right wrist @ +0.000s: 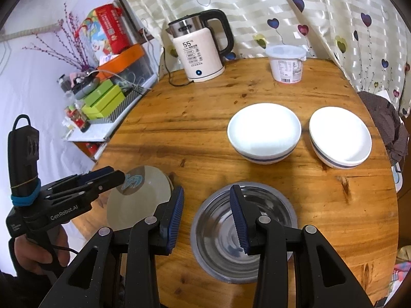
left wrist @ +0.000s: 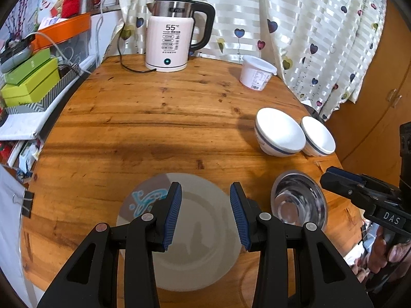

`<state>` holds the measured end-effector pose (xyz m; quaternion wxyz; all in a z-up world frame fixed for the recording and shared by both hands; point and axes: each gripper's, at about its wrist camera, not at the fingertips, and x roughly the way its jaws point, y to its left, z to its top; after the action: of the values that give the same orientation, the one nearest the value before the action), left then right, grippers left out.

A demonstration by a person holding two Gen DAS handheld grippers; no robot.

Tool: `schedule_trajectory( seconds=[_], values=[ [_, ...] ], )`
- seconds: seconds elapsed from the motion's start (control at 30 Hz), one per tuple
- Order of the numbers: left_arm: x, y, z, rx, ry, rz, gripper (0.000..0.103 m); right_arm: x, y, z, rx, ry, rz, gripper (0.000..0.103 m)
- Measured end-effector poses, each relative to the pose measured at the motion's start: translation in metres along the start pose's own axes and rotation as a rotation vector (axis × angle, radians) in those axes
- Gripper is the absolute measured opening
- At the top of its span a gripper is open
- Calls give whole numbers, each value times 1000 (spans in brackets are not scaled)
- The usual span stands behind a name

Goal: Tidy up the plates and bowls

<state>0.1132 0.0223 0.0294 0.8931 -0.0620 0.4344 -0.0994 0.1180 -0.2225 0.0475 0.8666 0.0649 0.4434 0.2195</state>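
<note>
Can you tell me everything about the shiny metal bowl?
The steel bowl is round, silvery and mirror-bright, with a wide flat rim and rings of reflection inside. It looks empty. It sits upright on the wooden table, right of the plate and nearer than the two white bowls. The right gripper hovers over it with jaws open, apparently not touching it.

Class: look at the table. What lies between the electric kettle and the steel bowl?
Only bare wood: in the right wrist view, nothing stands between the kettle and the steel bowl on the table.
</note>
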Motion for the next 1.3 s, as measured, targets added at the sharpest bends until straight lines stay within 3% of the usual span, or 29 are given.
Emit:
schedule_trajectory(
  seconds=[0.77,1.3],
  values=[
    [26,-29,29,57,37,-77,41,-3,-41,16,101,-29,-57,37],
    [61,-52,58,45,95,-150,41,2,-80,20,200,-37,-87,36]
  ],
)
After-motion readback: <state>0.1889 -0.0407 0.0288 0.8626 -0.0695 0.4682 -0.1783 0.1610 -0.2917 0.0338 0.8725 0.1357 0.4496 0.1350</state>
